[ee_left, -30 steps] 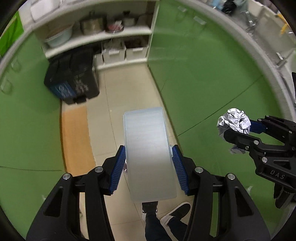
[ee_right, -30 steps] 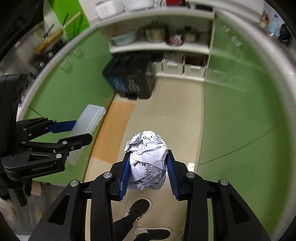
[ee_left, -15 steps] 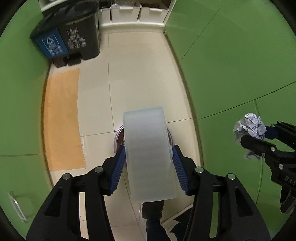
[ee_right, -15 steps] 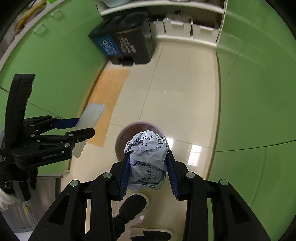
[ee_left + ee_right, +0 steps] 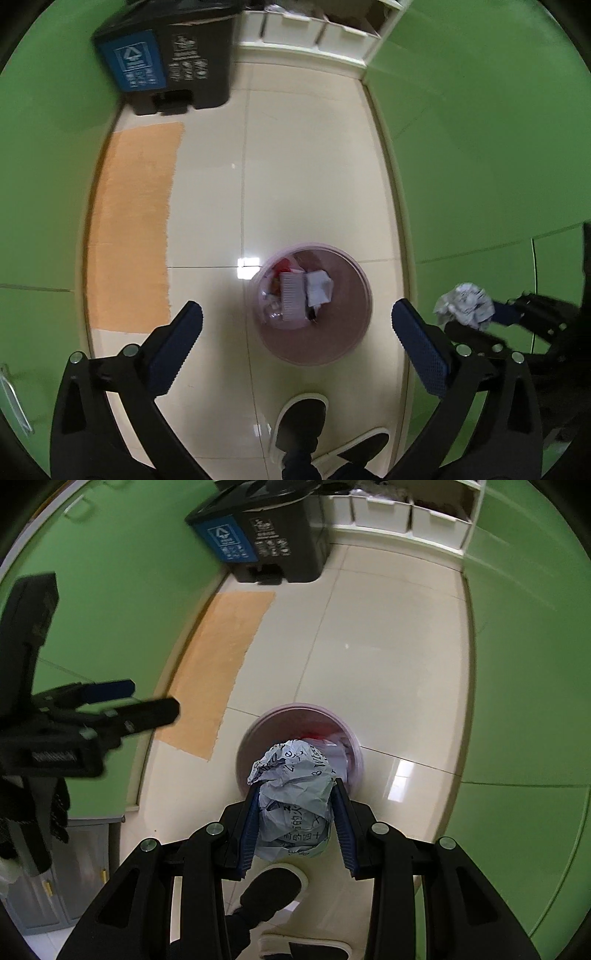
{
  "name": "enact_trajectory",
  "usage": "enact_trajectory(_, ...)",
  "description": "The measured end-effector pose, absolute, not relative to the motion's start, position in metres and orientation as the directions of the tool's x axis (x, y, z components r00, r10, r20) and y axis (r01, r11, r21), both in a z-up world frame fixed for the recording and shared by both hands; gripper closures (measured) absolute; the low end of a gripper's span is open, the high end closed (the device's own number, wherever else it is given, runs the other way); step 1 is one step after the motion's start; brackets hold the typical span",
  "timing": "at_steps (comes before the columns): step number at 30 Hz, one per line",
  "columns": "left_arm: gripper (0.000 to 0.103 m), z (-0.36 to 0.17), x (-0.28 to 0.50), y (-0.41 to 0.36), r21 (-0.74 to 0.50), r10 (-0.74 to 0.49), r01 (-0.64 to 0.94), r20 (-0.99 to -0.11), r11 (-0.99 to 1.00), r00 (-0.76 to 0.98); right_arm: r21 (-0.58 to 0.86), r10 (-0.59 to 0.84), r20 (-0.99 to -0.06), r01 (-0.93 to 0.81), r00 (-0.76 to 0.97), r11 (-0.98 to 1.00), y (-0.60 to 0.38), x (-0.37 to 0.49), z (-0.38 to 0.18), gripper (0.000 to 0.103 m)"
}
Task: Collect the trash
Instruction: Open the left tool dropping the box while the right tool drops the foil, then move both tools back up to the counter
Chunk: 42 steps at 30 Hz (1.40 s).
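Left wrist view: we see our left gripper spread above the pink bin (white box inside); our right gripper pinches crumpled paper.

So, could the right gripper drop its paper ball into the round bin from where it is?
Probably yes. The right gripper holds the paper ball just above the round bin, whose top is open, with nothing between them.

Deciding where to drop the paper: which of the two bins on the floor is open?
The round pink bin, right below the left gripper: no lid, trash showing inside. The dark bin by the shelves is lidded. The right gripper holds the paper ball.
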<state>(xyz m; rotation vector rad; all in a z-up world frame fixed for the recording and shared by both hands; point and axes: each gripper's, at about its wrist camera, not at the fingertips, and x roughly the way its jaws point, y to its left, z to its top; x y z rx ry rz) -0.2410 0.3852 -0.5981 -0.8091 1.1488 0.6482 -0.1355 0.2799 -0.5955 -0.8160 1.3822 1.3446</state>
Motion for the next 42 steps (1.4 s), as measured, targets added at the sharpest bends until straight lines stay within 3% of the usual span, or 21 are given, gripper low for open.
enact_trajectory(4, 0.003, -0.588, -0.261, 0.397, -0.209, 0.078, -0.821, -0.953, 0.532, 0.293, 0.313, 0.172, -0.942, -0.94, -0.289, 0.135, 0.289, -0.148, -0.6, 0.066)
enact_trajectory(7, 0.003, -0.585, -0.275, 0.404, -0.204, 0.095, -0.836, -0.952, 0.51, 0.291, 0.313, 0.179, -0.94, -0.942, -0.289, 0.123, 0.297, -0.157, -0.603, 0.058)
enact_trajectory(10, 0.003, -0.582, -0.284, 0.407, -0.198, 0.107, -0.845, -0.952, 0.498, 0.286, 0.305, 0.192, -0.941, -0.944, -0.279, 0.123, 0.301, -0.16, -0.603, 0.006)
enact_trajectory(19, 0.003, -0.555, -0.283, 0.398, -0.211, 0.103, -0.83, -0.947, 0.517, 0.305, 0.272, 0.173, -0.955, -0.942, -0.24, 0.194, 0.288, -0.145, -0.575, 0.006)
enact_trajectory(26, 0.003, -0.491, -0.267, 0.374, -0.216, 0.101, -0.788, -0.938, 0.576, 0.331, 0.249, 0.202, -0.959, -0.933, -0.199, 0.262, 0.266, -0.123, -0.512, 0.006)
enact_trajectory(42, 0.003, -0.257, -0.214, 0.296, -0.228, 0.1, -0.63, -0.892, 0.743, 0.441, 0.204, 0.366, -0.93, -0.864, -0.025, 0.46, 0.172, -0.054, -0.247, 0.006)
